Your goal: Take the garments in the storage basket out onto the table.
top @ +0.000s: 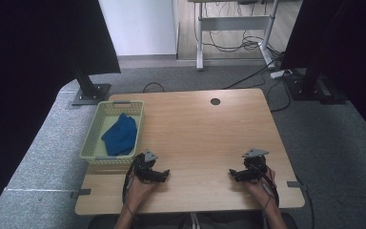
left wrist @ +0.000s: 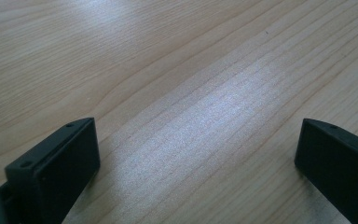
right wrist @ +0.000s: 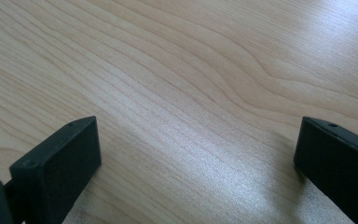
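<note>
A pale green basket (top: 89, 143) stands at the left edge of the wooden table (top: 195, 129), and a crumpled blue cloth (top: 120, 135) lies inside it. My left gripper (top: 164, 173) rests on the table near the front edge, just right of the basket's near corner, jaws pointing toward the middle. My right gripper (top: 232, 173) rests near the front right, facing the left one. In the left gripper view the left gripper (left wrist: 198, 154) stands open over bare wood. In the right gripper view the right gripper (right wrist: 198, 154) is likewise open, with nothing between its jaws.
A round cable hole (top: 215, 101) sits at the table's far edge. Dark stands (top: 88, 86) flank the table on grey carpet, and a desk frame with cables (top: 233, 33) stands behind. Bare wood lies between the two grippers.
</note>
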